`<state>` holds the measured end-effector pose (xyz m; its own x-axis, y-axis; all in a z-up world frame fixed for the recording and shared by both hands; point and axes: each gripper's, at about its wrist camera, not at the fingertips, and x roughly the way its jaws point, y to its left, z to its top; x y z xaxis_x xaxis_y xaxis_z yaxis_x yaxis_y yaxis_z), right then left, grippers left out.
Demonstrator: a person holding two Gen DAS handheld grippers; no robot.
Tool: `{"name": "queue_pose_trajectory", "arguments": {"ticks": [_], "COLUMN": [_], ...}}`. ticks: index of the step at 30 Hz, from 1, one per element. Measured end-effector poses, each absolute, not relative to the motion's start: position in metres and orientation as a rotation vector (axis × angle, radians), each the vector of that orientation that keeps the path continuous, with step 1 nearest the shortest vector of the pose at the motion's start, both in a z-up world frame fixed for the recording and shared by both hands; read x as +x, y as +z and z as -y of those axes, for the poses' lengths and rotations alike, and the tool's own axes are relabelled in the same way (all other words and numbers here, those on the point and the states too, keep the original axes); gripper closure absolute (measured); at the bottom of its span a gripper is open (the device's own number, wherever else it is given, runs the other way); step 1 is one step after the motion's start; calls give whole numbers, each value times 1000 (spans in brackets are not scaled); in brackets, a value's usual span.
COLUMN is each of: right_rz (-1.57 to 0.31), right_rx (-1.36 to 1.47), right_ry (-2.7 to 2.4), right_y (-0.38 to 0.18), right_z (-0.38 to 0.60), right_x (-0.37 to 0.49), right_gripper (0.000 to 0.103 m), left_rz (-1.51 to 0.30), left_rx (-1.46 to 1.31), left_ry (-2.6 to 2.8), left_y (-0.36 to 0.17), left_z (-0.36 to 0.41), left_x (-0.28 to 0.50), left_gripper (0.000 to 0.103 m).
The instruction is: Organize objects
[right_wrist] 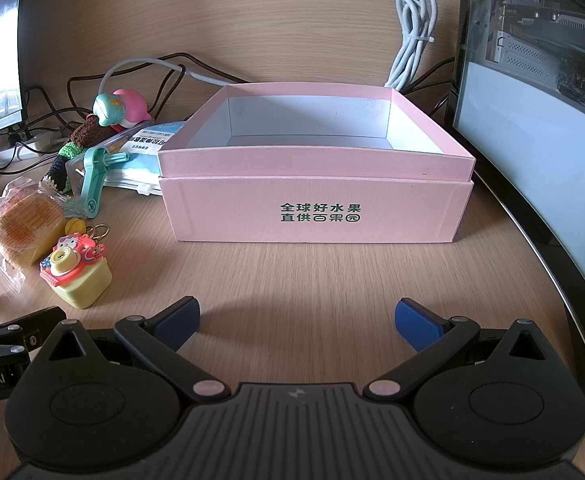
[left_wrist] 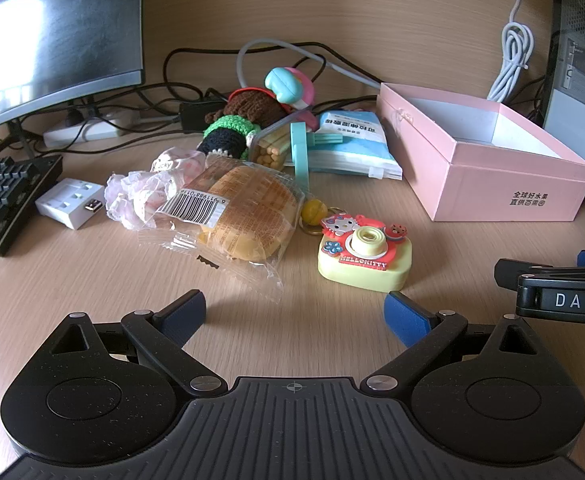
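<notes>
An open, empty pink box (left_wrist: 492, 168) (right_wrist: 316, 184) stands on the wooden desk. Left of it lies a pile: a wrapped bread bun (left_wrist: 236, 212) (right_wrist: 24, 224), a yellow Hello Kitty toy camera (left_wrist: 366, 258) (right_wrist: 78, 276), a crochet doll (left_wrist: 244, 120) (right_wrist: 80, 140), a pink-and-teal toy (left_wrist: 290, 84) (right_wrist: 120, 108), a blue tissue pack (left_wrist: 348, 144) (right_wrist: 148, 144), a clear snack box with teal clip (left_wrist: 276, 144) and a crumpled pink wrapper (left_wrist: 148, 192). My left gripper (left_wrist: 296, 316) is open and empty, just before the bun and camera. My right gripper (right_wrist: 296, 320) is open and empty, facing the box front.
A monitor (left_wrist: 52, 36), keyboard (left_wrist: 4, 200), white adapter (left_wrist: 70, 204) and power strip (left_wrist: 88, 128) stand at the left. Cables (left_wrist: 284, 52) run along the back wall, with a coiled white cord (right_wrist: 412, 28). A PC case (right_wrist: 532, 100) stands right of the box.
</notes>
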<state>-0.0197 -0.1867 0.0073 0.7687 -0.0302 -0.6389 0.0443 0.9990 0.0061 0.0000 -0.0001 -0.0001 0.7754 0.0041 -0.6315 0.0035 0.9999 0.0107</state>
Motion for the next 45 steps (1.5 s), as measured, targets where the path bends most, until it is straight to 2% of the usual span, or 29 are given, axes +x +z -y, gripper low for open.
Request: {"name": "queue_pose_trajectory", "arguments": {"ticks": [45], "right_rz": [-693], "right_rx": [22], "right_ry": [-41], "right_y": [7], "right_z": [186], "right_x": [-19], "right_gripper": [0], "left_rz": [-685], "left_rx": [11], "left_ry": [0], "left_y": [0], "left_z": [0], "left_x": [-1], "left_gripper": [2]}}
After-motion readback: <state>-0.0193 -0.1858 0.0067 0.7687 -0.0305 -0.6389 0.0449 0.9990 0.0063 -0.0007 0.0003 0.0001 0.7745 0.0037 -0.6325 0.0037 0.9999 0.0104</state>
